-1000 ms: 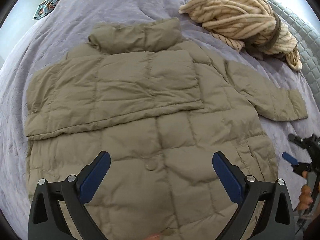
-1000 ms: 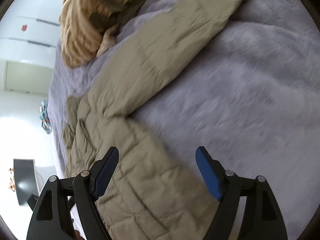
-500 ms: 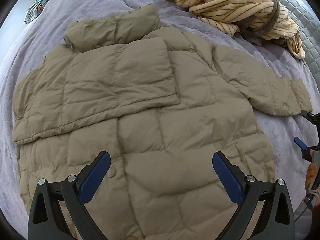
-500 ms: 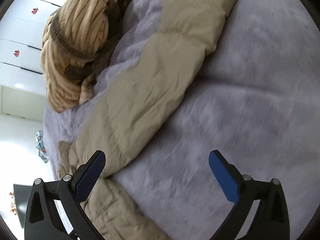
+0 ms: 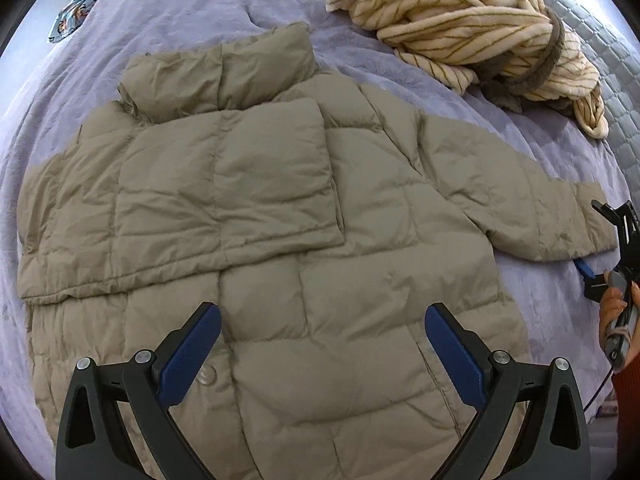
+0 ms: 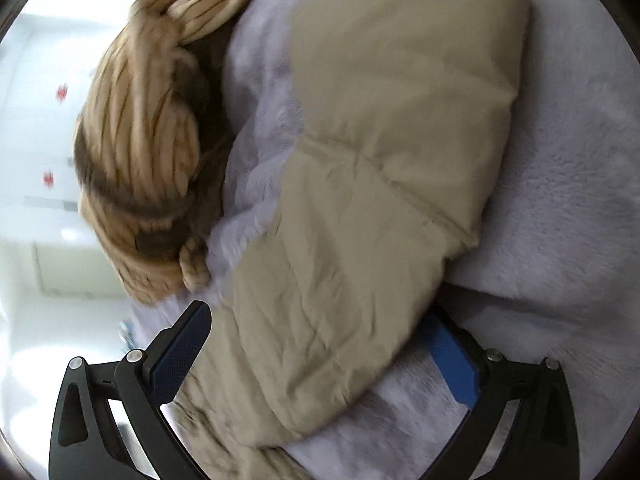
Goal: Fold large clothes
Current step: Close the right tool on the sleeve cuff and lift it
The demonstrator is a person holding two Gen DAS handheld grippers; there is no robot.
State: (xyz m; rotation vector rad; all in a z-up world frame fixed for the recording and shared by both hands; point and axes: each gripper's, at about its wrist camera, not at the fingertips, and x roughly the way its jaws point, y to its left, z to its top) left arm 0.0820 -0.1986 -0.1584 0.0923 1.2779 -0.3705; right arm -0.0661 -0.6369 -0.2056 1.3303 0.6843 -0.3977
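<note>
A khaki quilted puffer jacket (image 5: 280, 264) lies flat on a lavender bed cover (image 5: 192, 16), collar at the far side. Its left sleeve is folded across the chest. Its right sleeve (image 5: 520, 200) stretches out to the right. My left gripper (image 5: 320, 356) is open and empty above the jacket's lower front. My right gripper (image 6: 316, 352) is open, with the right sleeve (image 6: 380, 200) lying between its fingers near the cuff. It also shows at the right edge of the left wrist view (image 5: 608, 248), beside the sleeve's cuff.
A cream striped fleece garment (image 5: 480, 32) is heaped at the far right of the bed, close to the sleeve; it also shows in the right wrist view (image 6: 148, 152). A small patterned cloth (image 5: 76, 4) lies at the far left. Grey quilted mattress (image 5: 612, 64) shows at right.
My right gripper has moved along the right sleeve toward the cuff, and the sleeve now sits between its fingers. My left gripper has shifted over the jacket, staying open.
</note>
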